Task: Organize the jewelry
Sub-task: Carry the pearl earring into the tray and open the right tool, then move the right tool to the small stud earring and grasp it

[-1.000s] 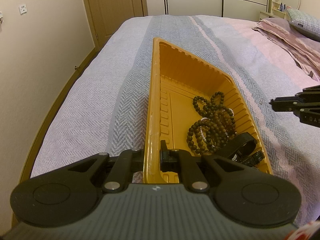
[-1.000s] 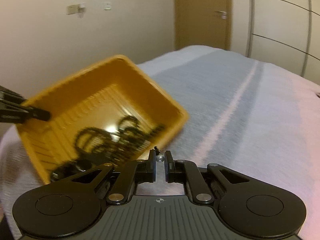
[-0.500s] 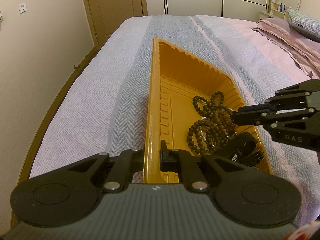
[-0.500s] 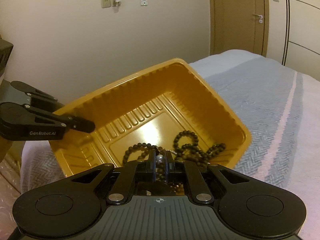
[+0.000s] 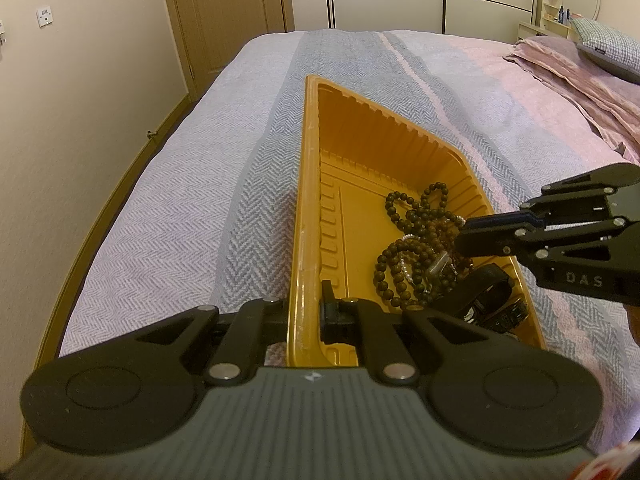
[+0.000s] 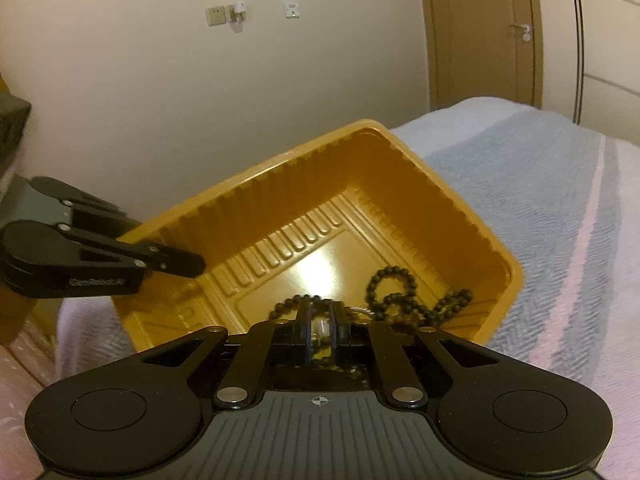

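The right gripper (image 6: 320, 326) is held over the tray's near corner, jaws just parted, a pale bead seen between them. The bead strands (image 5: 416, 248) lie directly beneath. The tray (image 5: 304, 240) rim is clamped by the left gripper (image 5: 310, 316).

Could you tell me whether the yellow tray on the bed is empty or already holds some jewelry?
It already holds some. The yellow tray has dark bead strands piled at its near end, beside a black band; the rest is bare.
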`<state>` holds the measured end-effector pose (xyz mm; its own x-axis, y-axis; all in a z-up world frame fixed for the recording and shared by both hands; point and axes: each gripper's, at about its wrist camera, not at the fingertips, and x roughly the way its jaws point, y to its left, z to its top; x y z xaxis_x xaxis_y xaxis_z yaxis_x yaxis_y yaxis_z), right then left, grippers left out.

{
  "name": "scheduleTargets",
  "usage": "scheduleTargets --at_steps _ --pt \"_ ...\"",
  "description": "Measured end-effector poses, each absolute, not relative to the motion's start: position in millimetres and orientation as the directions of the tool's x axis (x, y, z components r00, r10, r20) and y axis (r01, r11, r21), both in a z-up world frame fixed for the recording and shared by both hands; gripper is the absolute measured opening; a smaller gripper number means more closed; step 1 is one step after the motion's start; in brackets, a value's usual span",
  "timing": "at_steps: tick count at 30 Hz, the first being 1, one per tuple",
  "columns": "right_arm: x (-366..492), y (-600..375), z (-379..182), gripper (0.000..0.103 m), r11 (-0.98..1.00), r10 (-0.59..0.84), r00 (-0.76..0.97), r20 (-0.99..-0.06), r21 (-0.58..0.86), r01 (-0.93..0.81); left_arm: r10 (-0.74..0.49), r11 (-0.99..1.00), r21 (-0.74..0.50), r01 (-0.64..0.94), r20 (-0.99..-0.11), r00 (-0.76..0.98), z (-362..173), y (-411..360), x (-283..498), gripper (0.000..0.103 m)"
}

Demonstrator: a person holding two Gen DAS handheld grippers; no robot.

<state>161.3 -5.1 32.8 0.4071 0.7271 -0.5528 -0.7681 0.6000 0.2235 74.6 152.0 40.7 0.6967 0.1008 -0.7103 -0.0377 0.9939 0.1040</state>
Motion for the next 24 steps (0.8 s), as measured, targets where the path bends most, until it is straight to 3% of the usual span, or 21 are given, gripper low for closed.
scheduleTargets --at_steps 2,3,9,18,24 --pt "161 -11 33 0.048 0.616 0.723 0.428 -0.542 0.227 -0.754 0.101 0.994 0.104 -0.038 -0.710 0.697 40 151 75 0.007" --pt "162 -15 34 0.050 0.628 0.722 0.443 -0.532 0.234 -0.743 0.101 0.994 0.104 -0.038 -0.710 0.697 40 152 75 0.007" --pt "170 -60 28 0.051 0.727 0.661 0.532 -0.529 0.274 -0.630 0.100 0.994 0.101 -0.039 -0.711 0.697 40 152 75 0.007" --pt "189 -137 -5 0.051 0.898 0.431 0.648 -0.628 0.227 -0.378 0.104 0.994 0.104 -0.042 -0.710 0.697 40 152 76 0.006" --pt "212 -143 -18 0.050 0.902 0.417 0.641 -0.645 0.206 -0.380 0.109 0.993 0.110 -0.043 -0.711 0.695 39 152 76 0.006"
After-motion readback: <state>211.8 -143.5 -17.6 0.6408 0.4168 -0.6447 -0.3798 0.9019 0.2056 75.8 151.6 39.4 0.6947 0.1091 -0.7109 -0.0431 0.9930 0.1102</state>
